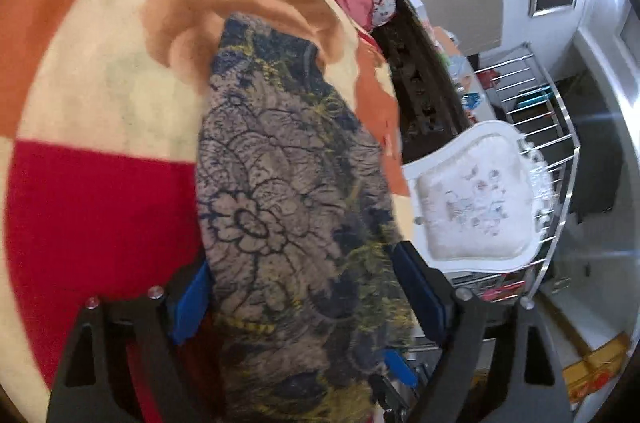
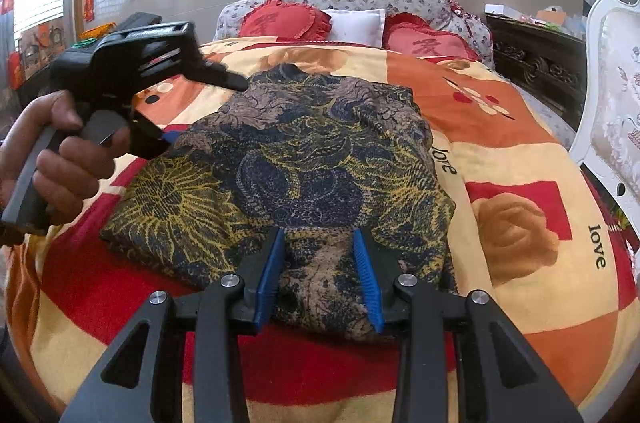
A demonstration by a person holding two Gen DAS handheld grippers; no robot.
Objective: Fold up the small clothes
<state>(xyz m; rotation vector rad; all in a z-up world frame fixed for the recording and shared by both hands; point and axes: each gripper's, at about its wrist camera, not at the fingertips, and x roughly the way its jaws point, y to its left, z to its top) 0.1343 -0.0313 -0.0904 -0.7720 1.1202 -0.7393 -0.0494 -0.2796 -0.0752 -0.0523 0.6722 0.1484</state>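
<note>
The dark blue, grey and yellow flower-patterned cloth garment [image 2: 288,163] lies on the bed, on the quilt with red, orange and cream patches [image 2: 520,151], already doubled into a thick, uneven bundle. It sits near the middle of the quilt, with its near edge close to the right gripper.

The right gripper [image 2: 320,271] stands with its blue pads half spread over the near edge of the garment; a hump of cloth sits between them, but I cannot tell if the pads really press it. The left gripper [image 1: 304,287], held by a hand [image 2: 60,151] at the left side, is spread wide. In the left wrist view the cloth fills the space between its pads without being pinched.

I judge that one fold is finished and the step in hand is taking new holds for the next fold. The next move calls for the left pads to close on one edge only, not on several layers, while the right side keeps the bundle from sliding.

No basket, box or other container for the clothes is visible on the bed.
</note>
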